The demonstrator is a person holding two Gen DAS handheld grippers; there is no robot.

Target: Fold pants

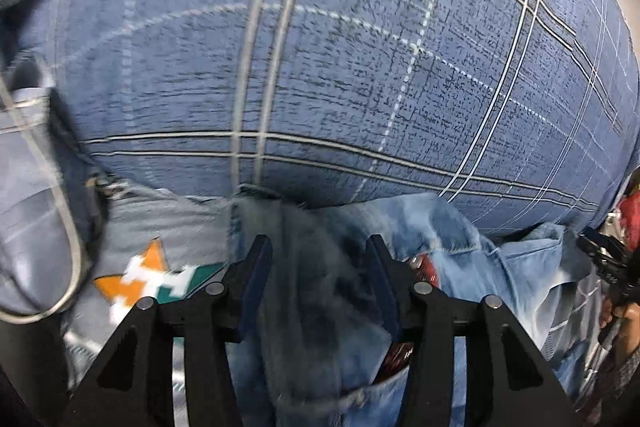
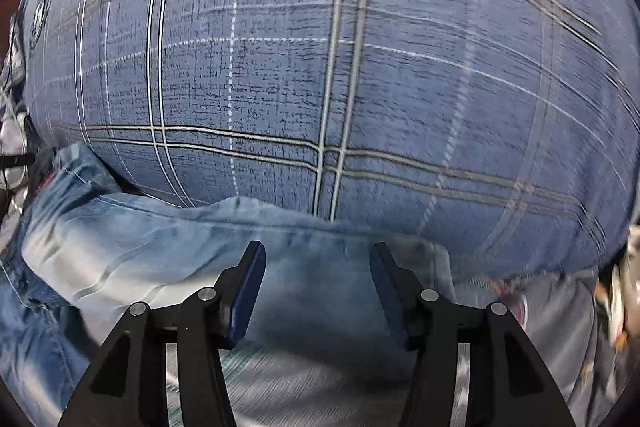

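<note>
Looking down along both grippers, we see a blue plaid bedcover (image 1: 360, 67) filling most of each view, crossed by grey and white lines. The pants (image 1: 320, 287), faded light-blue denim, lie crumpled along the near edge of that cover, directly under our tools.

Left gripper (image 1: 319, 247): jaws stand apart, moderately wide. A rumpled ridge of denim shows in the gap, but the blue pads do not press on it as far as we can tell; the picture is motion-blurred here. To its left lies grey cloth bearing an orange, white and teal patch (image 1: 148, 279). At the far right edge we glimpse another black tool and part of a hand (image 1: 624, 319).

Right gripper (image 2: 318, 255): jaws also apart, a bit wider. Pale denim (image 2: 200, 247) runs across beneath and between the fingers, with no pad closed on it. Its fold edge meets the plaid cover (image 2: 360, 67) just beyond the fingertips. Nearer us, under the tool, we note grey striped fabric (image 2: 320, 387).
</note>
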